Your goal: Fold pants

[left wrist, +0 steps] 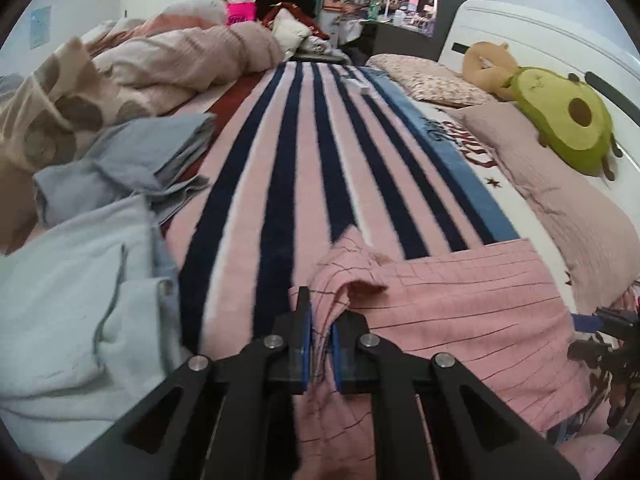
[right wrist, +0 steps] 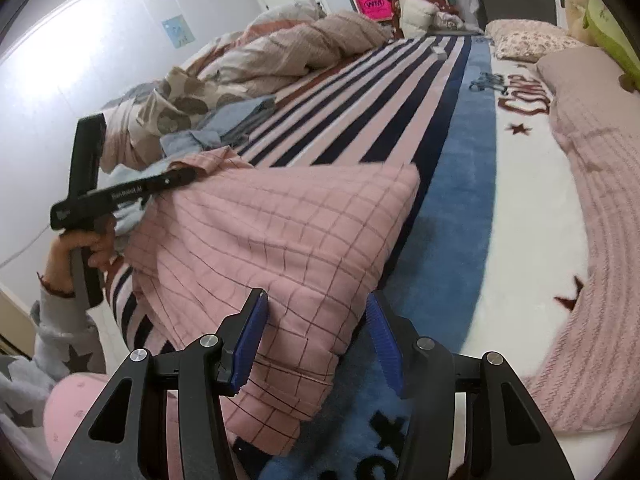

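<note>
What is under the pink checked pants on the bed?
The pink checked pants lie on the striped blanket, over its navy-and-pink stripes and blue band. The left gripper pinches one edge. Whatever else lies beneath the cloth is covered and cannot be seen.

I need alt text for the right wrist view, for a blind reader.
The right gripper, jaws open, straddles a pink checked pair of pants on a striped blanket. The left gripper pinches their far edge.

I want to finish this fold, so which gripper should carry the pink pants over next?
Probably left: the left gripper is clamped on the pink pants, while the right gripper has open jaws.
</note>
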